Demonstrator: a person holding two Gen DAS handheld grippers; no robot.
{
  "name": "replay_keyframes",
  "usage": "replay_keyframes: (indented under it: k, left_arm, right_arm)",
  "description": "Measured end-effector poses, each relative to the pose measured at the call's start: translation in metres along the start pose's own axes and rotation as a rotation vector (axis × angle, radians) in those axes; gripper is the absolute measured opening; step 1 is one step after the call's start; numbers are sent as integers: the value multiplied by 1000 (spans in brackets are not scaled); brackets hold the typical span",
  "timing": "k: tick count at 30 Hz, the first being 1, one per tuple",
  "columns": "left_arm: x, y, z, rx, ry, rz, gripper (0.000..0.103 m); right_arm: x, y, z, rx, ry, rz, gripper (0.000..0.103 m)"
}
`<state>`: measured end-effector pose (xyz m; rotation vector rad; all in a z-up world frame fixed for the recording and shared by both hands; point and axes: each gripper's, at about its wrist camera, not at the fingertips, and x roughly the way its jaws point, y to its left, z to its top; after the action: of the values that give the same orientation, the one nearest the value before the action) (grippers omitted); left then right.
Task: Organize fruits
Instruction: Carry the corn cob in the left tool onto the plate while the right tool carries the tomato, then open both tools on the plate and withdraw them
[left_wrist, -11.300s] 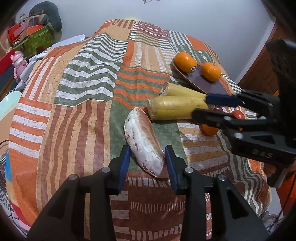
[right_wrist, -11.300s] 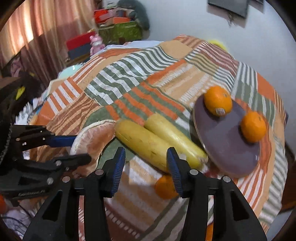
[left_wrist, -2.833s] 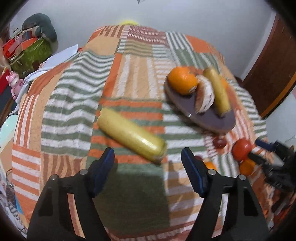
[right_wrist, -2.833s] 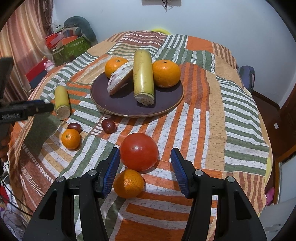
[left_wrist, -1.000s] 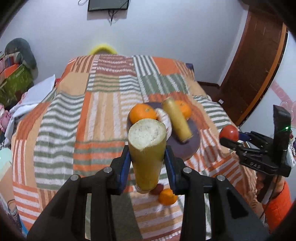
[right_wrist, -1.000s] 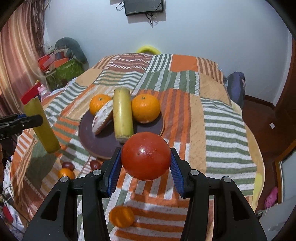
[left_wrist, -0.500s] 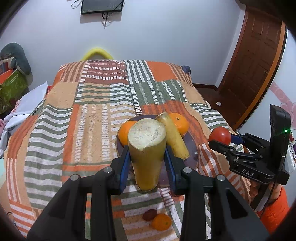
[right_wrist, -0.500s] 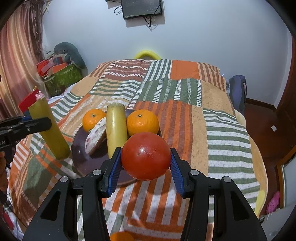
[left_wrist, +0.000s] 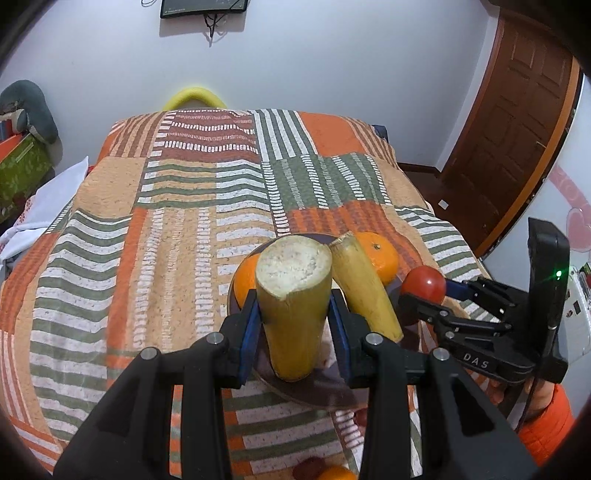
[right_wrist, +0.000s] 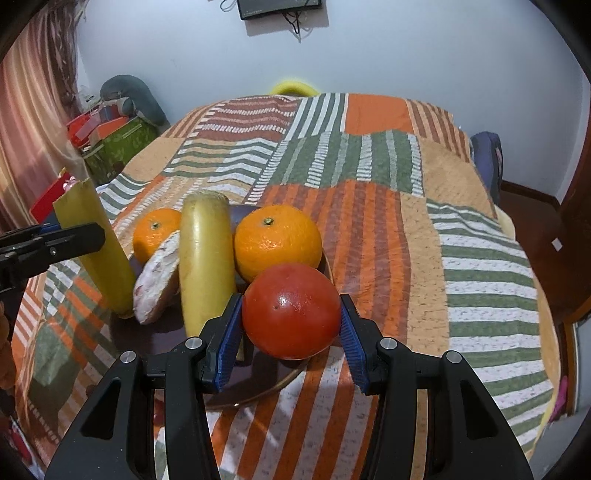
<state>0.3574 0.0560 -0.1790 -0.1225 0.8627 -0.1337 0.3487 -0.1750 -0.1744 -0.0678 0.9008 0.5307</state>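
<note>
I take the plate as landmark. The bed (left_wrist: 177, 229), under a striped patchwork cover, carries the plate (right_wrist: 258, 391), dark and round. On it lie two oranges (right_wrist: 277, 246), a yellow stalk piece (right_wrist: 205, 258) along the middle, and a pale pink-skinned slice (right_wrist: 155, 277) leaning on that piece's left side.

Step in hand, by my judgement: both carried fruits are being brought to the plate for placing. My left gripper (left_wrist: 295, 336) has its fingers clamped on a second stalk piece (left_wrist: 293, 306), held upright, cut end toward the camera, over the plate's near-left part. From the right wrist view its lower end sits at or just above the plate's left edge; I cannot tell whether it touches. My right gripper (right_wrist: 291, 332) has its fingers clamped on the red fruit (right_wrist: 291, 312), held above the plate's near-right rim, just in front of the larger orange.

Next move, as I judge it: lower each piece into free space on the plate before releasing. The stalk piece needs laying flat beside the slice; the round red fruit could roll off the rim if released high.

Small fruits (left_wrist: 325, 472) lie on the cover nearer than the plate.

Writing: "DAS" (left_wrist: 475, 362) on the right gripper body. No other text legible.
</note>
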Motion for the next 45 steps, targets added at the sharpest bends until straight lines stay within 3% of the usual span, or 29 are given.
replay_keyframes:
  k: [20, 25, 37, 45]
  left_arm:
    - [12, -5, 1, 1, 17, -2, 37]
    - [-7, -7, -2, 2, 3, 8, 37]
    - [-82, -17, -26, 12, -57, 40, 37]
    - [-124, -26, -53, 4, -84, 37, 43]
  right_arm:
    - [7, 8, -1, -38, 46, -14, 48]
    - [-12, 11, 1, -38, 11, -17, 55]
    - [-84, 28, -5, -72, -73, -37, 56]
    - [-124, 45, -31, -76, -102, -24, 63]
